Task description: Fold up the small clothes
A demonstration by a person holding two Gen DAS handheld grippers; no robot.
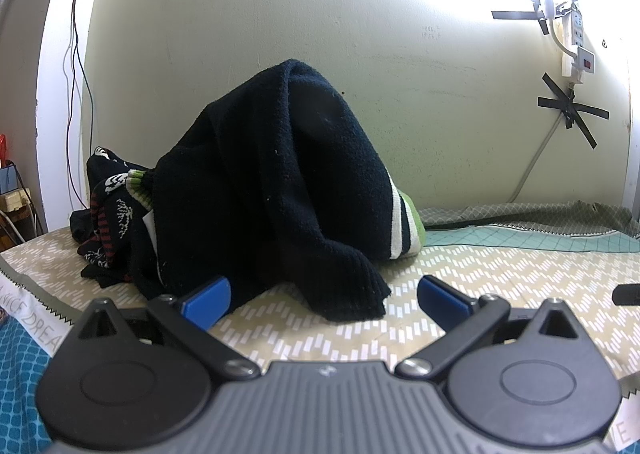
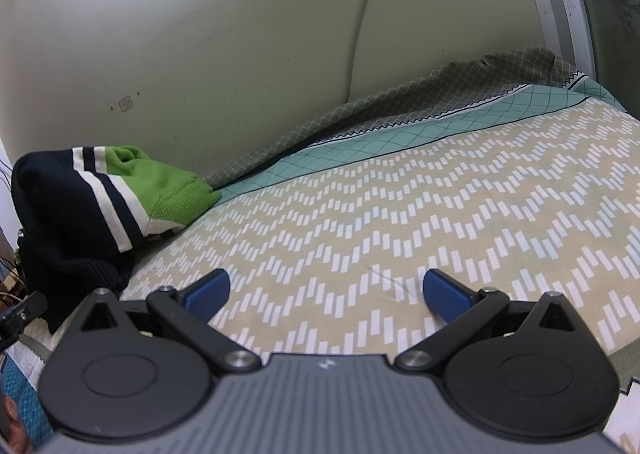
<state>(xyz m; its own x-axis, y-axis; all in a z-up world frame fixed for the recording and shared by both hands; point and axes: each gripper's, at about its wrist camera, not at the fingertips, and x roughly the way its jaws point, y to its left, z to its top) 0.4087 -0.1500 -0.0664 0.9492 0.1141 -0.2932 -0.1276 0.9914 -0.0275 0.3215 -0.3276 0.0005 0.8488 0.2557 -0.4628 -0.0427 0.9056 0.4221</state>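
Note:
A dark navy knitted sweater (image 1: 280,182) with white and green stripes lies heaped on the bed against the wall. It also shows in the right wrist view (image 2: 80,214) at the far left. A dark patterned garment (image 1: 108,222) with red and white marks lies bunched behind it on the left. My left gripper (image 1: 324,294) is open and empty, low over the bed, with a sweater cuff just beyond and between its blue fingertips (image 1: 208,298). My right gripper (image 2: 326,294) is open and empty above bare bedsheet, to the right of the sweater.
The bed has a beige zigzag sheet (image 2: 400,214) with a teal border (image 2: 400,130) along the wall. A power strip (image 1: 574,42) and a taped cable (image 1: 568,110) hang on the wall at right. Wires hang at far left (image 1: 74,94).

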